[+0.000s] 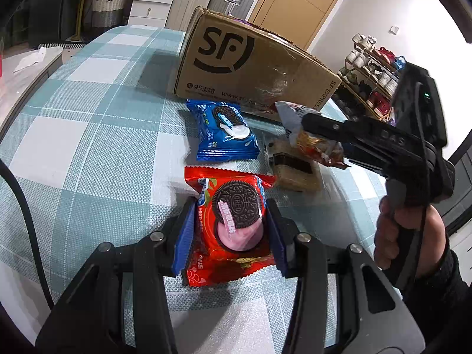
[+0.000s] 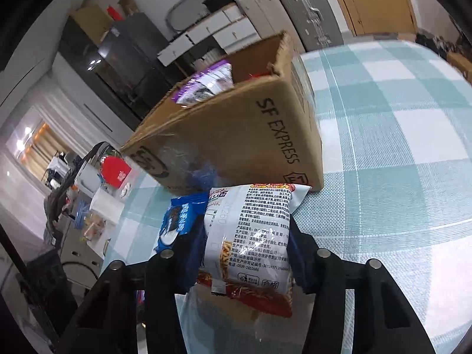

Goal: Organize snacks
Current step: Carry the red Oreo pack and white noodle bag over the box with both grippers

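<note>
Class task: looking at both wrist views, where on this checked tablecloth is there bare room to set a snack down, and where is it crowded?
Bare cloth lies left of the blue Oreo pack and red Oreo pack, up to the cardboard box. More lies right of the box. Crowded: in front of the box, around the clear-wrapped cake, where the right gripper holds the noodle snack bag.

A desk (image 1: 97, 94) under a teal-and-white checked cloth carries an open cardboard box (image 1: 253, 67). Near the box lie a blue Oreo pack (image 1: 225, 131), a red Oreo pack (image 1: 233, 224) and a clear-wrapped cake (image 1: 295, 168).
</note>
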Demonstrator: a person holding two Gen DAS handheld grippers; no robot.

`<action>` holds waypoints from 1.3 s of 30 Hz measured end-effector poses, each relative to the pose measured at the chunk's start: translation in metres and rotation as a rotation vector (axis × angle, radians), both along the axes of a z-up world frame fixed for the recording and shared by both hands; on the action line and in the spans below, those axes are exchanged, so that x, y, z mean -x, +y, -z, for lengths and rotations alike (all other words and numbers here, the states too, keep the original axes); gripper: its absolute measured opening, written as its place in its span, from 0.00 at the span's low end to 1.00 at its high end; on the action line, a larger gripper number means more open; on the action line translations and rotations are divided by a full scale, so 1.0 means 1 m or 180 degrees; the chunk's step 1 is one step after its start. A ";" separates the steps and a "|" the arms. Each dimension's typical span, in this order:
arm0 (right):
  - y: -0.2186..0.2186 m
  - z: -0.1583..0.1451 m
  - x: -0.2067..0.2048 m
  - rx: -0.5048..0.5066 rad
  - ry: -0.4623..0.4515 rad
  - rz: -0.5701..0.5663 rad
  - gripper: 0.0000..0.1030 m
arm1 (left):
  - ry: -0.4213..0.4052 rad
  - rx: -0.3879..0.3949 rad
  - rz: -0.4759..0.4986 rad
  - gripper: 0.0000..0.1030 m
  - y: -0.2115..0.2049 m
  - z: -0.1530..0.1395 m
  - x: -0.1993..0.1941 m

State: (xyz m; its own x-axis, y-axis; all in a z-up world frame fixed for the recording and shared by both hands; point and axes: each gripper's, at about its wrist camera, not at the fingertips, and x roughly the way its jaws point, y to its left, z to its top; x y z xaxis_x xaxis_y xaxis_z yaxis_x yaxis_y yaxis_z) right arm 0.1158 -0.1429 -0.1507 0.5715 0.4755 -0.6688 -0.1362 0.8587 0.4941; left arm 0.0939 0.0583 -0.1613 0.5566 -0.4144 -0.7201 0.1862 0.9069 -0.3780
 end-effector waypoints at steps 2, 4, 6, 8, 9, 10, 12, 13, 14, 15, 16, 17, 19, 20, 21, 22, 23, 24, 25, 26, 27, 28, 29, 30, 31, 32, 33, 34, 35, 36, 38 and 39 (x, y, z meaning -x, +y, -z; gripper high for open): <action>0.000 -0.005 0.007 0.0017 -0.0074 -0.0050 0.48 | 0.0000 -0.0002 0.0000 0.41 0.000 0.000 0.000; -0.002 -0.007 0.012 0.0021 -0.0107 -0.0052 0.48 | -0.0001 -0.0008 -0.0002 0.41 0.000 0.000 0.000; -0.008 -0.007 0.017 -0.0027 -0.0103 -0.0035 0.48 | -0.0002 -0.0018 -0.0002 0.41 0.000 0.000 0.000; -0.014 -0.008 0.022 -0.0090 -0.0097 -0.0015 0.48 | -0.0003 -0.0027 -0.0002 0.41 -0.001 0.000 0.000; -0.017 -0.008 0.024 -0.0111 -0.0103 -0.0014 0.48 | -0.0003 -0.0030 -0.0002 0.41 -0.001 0.000 0.000; -0.019 -0.009 0.027 -0.0161 -0.0126 -0.0033 0.48 | -0.0004 -0.0030 -0.0002 0.41 -0.001 0.000 0.000; -0.023 -0.010 0.035 -0.0220 -0.0152 -0.0065 0.48 | -0.0004 -0.0029 -0.0002 0.41 -0.001 0.000 0.000; -0.024 -0.011 0.038 -0.0219 -0.0155 -0.0083 0.48 | -0.0004 -0.0031 -0.0002 0.41 -0.002 0.000 0.000; -0.024 -0.011 0.041 -0.0219 -0.0166 -0.0101 0.48 | -0.0004 -0.0035 -0.0002 0.41 -0.002 0.000 0.000; -0.024 -0.012 0.044 -0.0223 -0.0186 -0.0119 0.48 | -0.0005 -0.0041 -0.0001 0.41 -0.002 0.000 0.000; -0.025 -0.013 0.049 -0.0221 -0.0208 -0.0132 0.48 | -0.0005 -0.0046 -0.0001 0.41 -0.002 0.000 0.000; -0.026 -0.013 0.052 -0.0222 -0.0215 -0.0138 0.48 | -0.0006 -0.0049 -0.0001 0.41 -0.002 0.000 0.000; -0.029 -0.013 0.060 -0.0251 -0.0228 -0.0136 0.48 | -0.0006 -0.0051 -0.0002 0.41 -0.002 0.000 0.000; -0.031 -0.013 0.065 -0.0270 -0.0229 -0.0136 0.48 | -0.0007 -0.0056 -0.0002 0.41 -0.003 0.000 0.000; -0.032 -0.013 0.068 -0.0272 -0.0228 -0.0133 0.48 | -0.0007 -0.0063 -0.0003 0.41 -0.003 -0.001 0.000; -0.034 -0.012 0.072 -0.0259 -0.0226 -0.0125 0.48 | -0.0008 -0.0072 -0.0003 0.41 -0.004 -0.001 0.000; -0.035 -0.012 0.075 -0.0246 -0.0222 -0.0120 0.48 | -0.0009 -0.0083 -0.0003 0.41 -0.005 -0.001 0.000; -0.037 -0.011 0.079 -0.0243 -0.0220 -0.0112 0.48 | -0.0010 -0.0091 -0.0003 0.41 -0.005 -0.001 0.000; -0.038 -0.011 0.083 -0.0251 -0.0219 -0.0110 0.48 | -0.0011 -0.0099 -0.0003 0.41 -0.006 -0.001 0.000; -0.041 -0.011 0.086 -0.0258 -0.0225 -0.0100 0.48 | -0.0012 -0.0106 -0.0003 0.41 -0.006 -0.001 0.000; -0.044 -0.013 0.091 -0.0258 -0.0241 -0.0077 0.48 | -0.0013 -0.0113 0.0001 0.41 -0.007 -0.002 0.000; -0.046 -0.015 0.094 -0.0258 -0.0254 -0.0064 0.48 | -0.0006 -0.0129 0.0008 0.41 -0.008 -0.002 -0.001; -0.049 -0.017 0.096 -0.0259 -0.0272 -0.0047 0.48 | -0.0001 -0.0164 -0.0005 0.41 -0.008 -0.003 -0.001; -0.052 -0.020 0.099 -0.0262 -0.0300 -0.0030 0.48 | 0.0002 -0.0185 -0.0031 0.41 -0.008 -0.004 -0.001; -0.056 -0.024 0.102 -0.0265 -0.0331 -0.0018 0.48 | 0.0014 -0.0189 -0.0049 0.41 -0.008 -0.004 -0.001; -0.059 -0.028 0.104 -0.0259 -0.0364 -0.0006 0.48 | 0.0031 -0.0166 -0.0053 0.41 -0.007 -0.005 -0.002; -0.061 -0.031 0.106 -0.0258 -0.0389 -0.0002 0.48 | 0.0035 -0.0144 -0.0059 0.41 -0.006 -0.007 -0.002; -0.063 -0.035 0.109 -0.0266 -0.0415 -0.0011 0.48 | 0.0011 -0.0166 -0.0075 0.41 -0.006 -0.010 -0.002; -0.064 -0.038 0.109 -0.0269 -0.0433 -0.0018 0.48 | -0.0037 -0.0242 -0.0098 0.41 -0.006 -0.014 -0.001; -0.065 -0.040 0.110 -0.0264 -0.0448 -0.0016 0.48 | -0.0067 -0.0277 -0.0105 0.41 -0.007 -0.017 -0.001; -0.066 -0.046 0.112 -0.0294 -0.0468 -0.0028 0.48 | -0.0101 -0.0258 -0.0108 0.41 -0.006 -0.026 -0.002; -0.066 -0.048 0.114 -0.0325 -0.0492 -0.0033 0.48 | -0.0114 -0.0240 -0.0113 0.41 -0.004 -0.032 -0.003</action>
